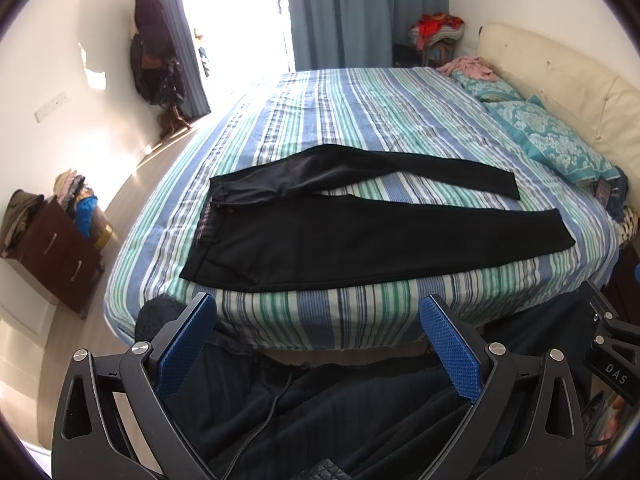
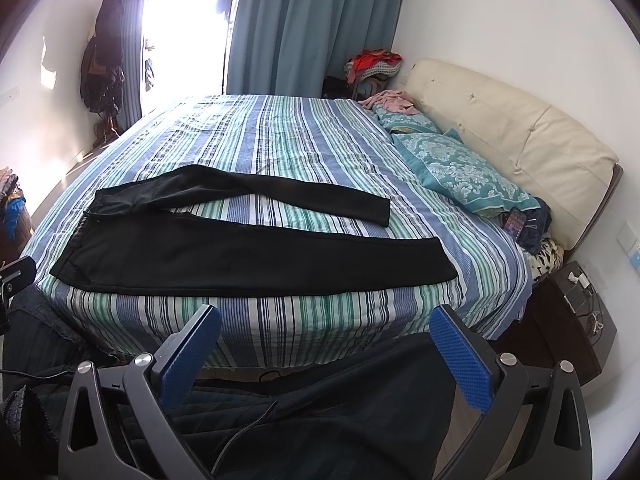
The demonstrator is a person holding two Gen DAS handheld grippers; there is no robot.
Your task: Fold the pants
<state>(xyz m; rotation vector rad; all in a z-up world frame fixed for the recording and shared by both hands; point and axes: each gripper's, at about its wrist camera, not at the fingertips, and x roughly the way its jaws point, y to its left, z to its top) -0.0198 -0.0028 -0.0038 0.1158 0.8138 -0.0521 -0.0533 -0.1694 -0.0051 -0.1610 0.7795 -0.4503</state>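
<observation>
We see a pair of black pants [image 1: 256, 240] spread flat on a bed [image 1: 360, 120], close to its near edge, the waistband toward the left and the two legs running out to the right in a narrow V. The cloth looks matte and smooth, with no sheen; the near leg [image 2: 280, 258] lies broad and straight along the mattress edge, while the far leg [image 2: 320, 198] is slimmer and bends slightly where it leaves the seat. A thin strip of lighter lining shows at the open waistband [image 1: 206, 222]. Under them the bedcover is a woven cotton-like sheet striped in blue, green, white and dark lines, draping over the mattress side. To the right lie teal pillows [image 2: 460, 172] with a pale floral pattern, against a padded cream headboard [image 2: 520, 136] that looks like leather. Grey-blue curtains [image 2: 304, 24] hang in soft folds beside a bright doorway. Our left tool [image 1: 318, 344] is held low in front of the bed, short of the mattress edge, its two fingers set wide apart and gripping nothing; the blue pads [image 1: 450, 344] are ribbed with a fine diamond texture on black angular frames. Our right tool [image 2: 326, 352] sits in much the same pose, level and pointing at the bed, its fingers likewise spread and empty, well apart from the pants. Dark quilted fabric [image 2: 224, 412] lies below both tools.
</observation>
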